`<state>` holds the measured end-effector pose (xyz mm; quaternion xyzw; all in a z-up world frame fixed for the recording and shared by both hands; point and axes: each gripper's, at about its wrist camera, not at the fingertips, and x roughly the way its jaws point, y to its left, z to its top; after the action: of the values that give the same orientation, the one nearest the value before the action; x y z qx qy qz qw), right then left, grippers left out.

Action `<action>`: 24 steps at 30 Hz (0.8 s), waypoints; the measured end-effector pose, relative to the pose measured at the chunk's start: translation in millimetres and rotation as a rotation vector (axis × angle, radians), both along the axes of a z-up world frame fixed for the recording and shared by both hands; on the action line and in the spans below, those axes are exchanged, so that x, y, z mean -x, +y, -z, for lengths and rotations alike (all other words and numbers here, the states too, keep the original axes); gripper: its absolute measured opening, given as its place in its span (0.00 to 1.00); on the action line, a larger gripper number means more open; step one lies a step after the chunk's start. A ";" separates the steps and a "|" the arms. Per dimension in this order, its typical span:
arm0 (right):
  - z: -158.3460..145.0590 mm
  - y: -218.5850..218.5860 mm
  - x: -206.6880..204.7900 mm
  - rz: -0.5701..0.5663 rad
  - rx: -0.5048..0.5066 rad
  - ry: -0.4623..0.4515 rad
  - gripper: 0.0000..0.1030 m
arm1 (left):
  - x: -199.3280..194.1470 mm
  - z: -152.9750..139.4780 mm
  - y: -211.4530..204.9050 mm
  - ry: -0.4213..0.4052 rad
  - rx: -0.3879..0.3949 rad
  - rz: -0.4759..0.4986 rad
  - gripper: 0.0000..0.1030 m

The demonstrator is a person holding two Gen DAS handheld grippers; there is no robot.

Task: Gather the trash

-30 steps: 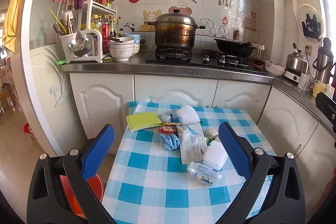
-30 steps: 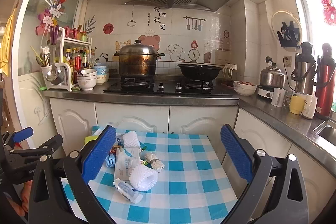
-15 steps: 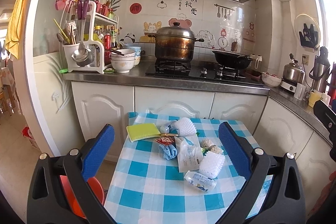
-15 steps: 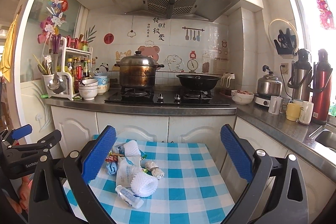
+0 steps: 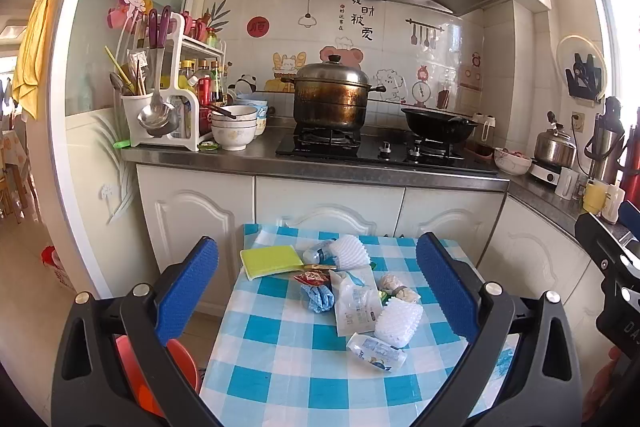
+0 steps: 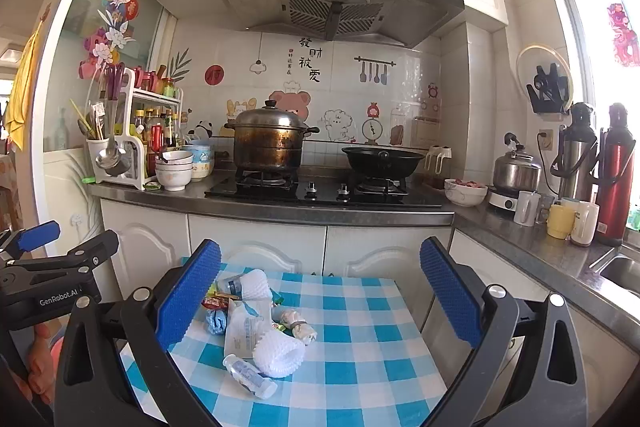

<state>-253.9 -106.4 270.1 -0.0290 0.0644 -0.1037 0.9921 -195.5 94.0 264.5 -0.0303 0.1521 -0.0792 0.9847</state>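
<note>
You stand back from the bench (image 5: 280,379), the checked one in front of the stove cabinets, with nothing picked up yet; this looks like the approach before the first grab. A red bin (image 5: 176,359) sits on the floor at the bench's left edge, partly hidden behind your left hand-held gripper (image 5: 318,291), and I take it as the likely place for the trash, though nothing here confirms it.

The trash lies in a loose cluster toward the far half of the bench: a flat white pouch (image 5: 356,301) in the middle, a foam net (image 5: 398,321) touching its right edge, a small bottle (image 5: 376,347) just in front, a blue wad (image 5: 318,298) on the pouch's left. A yellow sponge (image 5: 271,259) lies at the far left; whether it counts as trash I cannot tell.

Both the left and the right hand-held gripper (image 6: 320,299) are spread wide and hold nothing.

Next, bring one gripper down over the nearest piece, probably the bottle, and straddle it before you close.
</note>
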 end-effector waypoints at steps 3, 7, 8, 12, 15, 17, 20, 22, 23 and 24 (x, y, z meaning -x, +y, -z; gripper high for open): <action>-0.4 -0.4 -0.9 0.002 -0.003 0.001 0.96 | 1.1 -0.2 -1.3 -0.005 -0.004 -0.001 0.97; -0.2 -1.2 -1.7 0.003 -0.002 0.004 0.96 | 0.0 1.4 -1.7 -0.002 -0.004 0.000 0.97; -0.4 -1.9 -2.9 0.003 -0.002 0.006 0.96 | -0.8 2.4 -2.0 0.003 -0.006 0.000 0.97; 2.0 -4.9 -8.3 0.008 -0.006 0.018 0.96 | -5.3 6.2 -4.3 0.016 -0.007 0.001 0.97; 6.6 -6.9 -15.7 0.006 -0.011 0.035 0.96 | -9.8 11.2 -5.3 0.030 -0.007 0.000 0.97; 11.9 -8.5 -21.7 0.000 -0.006 0.050 0.96 | -14.1 16.3 -5.4 0.043 -0.007 -0.001 0.97; 26.0 -13.6 -38.5 -0.036 0.008 0.108 0.96 | -22.5 29.6 -3.8 0.073 -0.002 -0.005 0.97; 40.9 -20.7 -53.2 -0.049 0.003 0.167 0.96 | -29.2 42.7 -1.6 0.099 0.002 -0.001 0.97; 49.5 -25.2 -60.1 -0.062 -0.011 0.197 0.96 | -31.7 49.6 -0.7 0.108 0.002 0.003 0.97; 58.4 -30.4 -67.3 -0.081 -0.034 0.227 0.96 | -34.4 58.8 0.7 0.115 0.003 0.013 0.97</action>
<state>-186.6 -136.8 211.7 -0.0265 0.1767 -0.0584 0.9822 -161.1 94.6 205.6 -0.0351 0.2086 -0.0840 0.9738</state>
